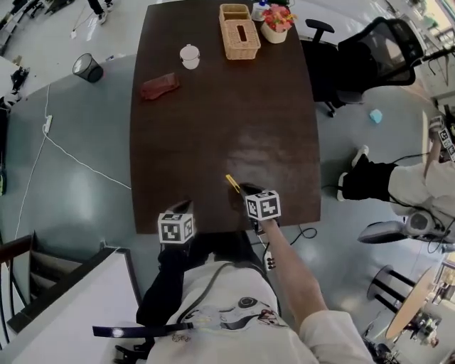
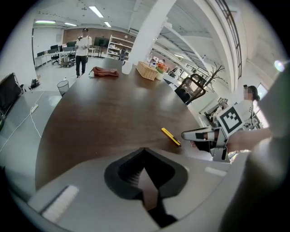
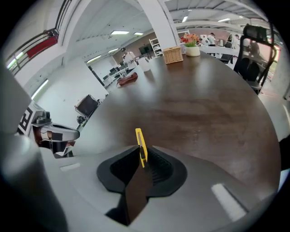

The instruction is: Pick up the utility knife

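Your left gripper (image 1: 186, 207) hangs at the near edge of the bench (image 1: 213, 135). Its jaws are only a crack apart and nothing is in them. Leave it parked there, out of the way.

Your right gripper (image 1: 244, 190) is the working one. Its jaws stand apart, and the knife (image 1: 232, 183) lies flat on the bench with its near end in the gap between them. In the right gripper view the rest of it runs off toward 12 o'clock. The pads do not look to be pressing on it, so treat it as not yet gripped. In the head view the knife sits close to the bench's near edge, at 11 o'clock from the right gripper's cube.

To do this well:
- Set the jaws square across the knife's narrow body, one pad on each long side.
- Bring the tips down until they just meet the bench.
- Close slowly, because a thin, flat thing like this will likely skid or swivel if one pad lands first.
- Take it well back on the handle, since you cannot tell from here whether the blade is out.
- Lift straight up once it is firmly held.

Farther off, the cloth (image 1: 160, 85) lies at 11 o'clock. The cup (image 1: 190, 55), basket (image 1: 239, 32) and flowers (image 1: 276, 21) stand at 12 o'clock, at the far end. All of them are well apart from your work.
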`<state>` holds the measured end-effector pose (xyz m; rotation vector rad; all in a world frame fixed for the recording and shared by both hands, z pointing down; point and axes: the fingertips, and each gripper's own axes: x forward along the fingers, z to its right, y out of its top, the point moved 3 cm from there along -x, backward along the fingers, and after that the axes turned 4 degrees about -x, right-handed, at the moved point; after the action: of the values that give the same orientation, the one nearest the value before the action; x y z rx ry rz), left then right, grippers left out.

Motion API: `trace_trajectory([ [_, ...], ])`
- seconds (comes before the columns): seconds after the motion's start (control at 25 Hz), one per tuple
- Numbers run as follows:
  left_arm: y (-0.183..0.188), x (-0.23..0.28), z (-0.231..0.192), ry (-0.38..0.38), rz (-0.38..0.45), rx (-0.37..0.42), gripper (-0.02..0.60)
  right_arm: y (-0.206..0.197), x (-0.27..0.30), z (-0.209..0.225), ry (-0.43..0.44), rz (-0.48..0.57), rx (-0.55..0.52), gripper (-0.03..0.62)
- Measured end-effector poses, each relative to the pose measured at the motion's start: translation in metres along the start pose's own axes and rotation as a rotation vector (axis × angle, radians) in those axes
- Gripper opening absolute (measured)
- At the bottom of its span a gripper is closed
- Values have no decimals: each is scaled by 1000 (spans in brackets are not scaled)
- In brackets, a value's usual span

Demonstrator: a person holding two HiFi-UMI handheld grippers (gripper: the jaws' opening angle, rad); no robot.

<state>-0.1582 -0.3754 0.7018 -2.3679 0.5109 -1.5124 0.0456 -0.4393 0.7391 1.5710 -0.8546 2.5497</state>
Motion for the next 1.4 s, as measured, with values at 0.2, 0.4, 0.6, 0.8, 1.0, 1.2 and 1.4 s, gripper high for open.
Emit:
trace_trajectory([
  [0.2,3,1,-2,-2,-6,-9,-3,-4,15,3,29,-59,-40,68],
  [0.4,6,4,0,-6,-5,-11,-3,-10,23,-5,36,-111,-68,85],
  [0.6,5,5,3,-13,-9,-9,-3,-14,25,-12,-26,-87,-111,98],
  [0.8,-2,3,2,-10,-18,-8,-3,-17,30,-21,-207,-87,-301,54],
  [1.0,-8,-3,-2,-3,-15,-12,-3,-17,32,-19,-251,-84,-258,51],
  [1.2,-6,-12,-3,-15,19,-17,-3,-6,15,-28,-131,29,-150,51],
  [1.4,6,-28,-1,-38,107,-9,-3,9,-32,-38,-32,220,54,51],
])
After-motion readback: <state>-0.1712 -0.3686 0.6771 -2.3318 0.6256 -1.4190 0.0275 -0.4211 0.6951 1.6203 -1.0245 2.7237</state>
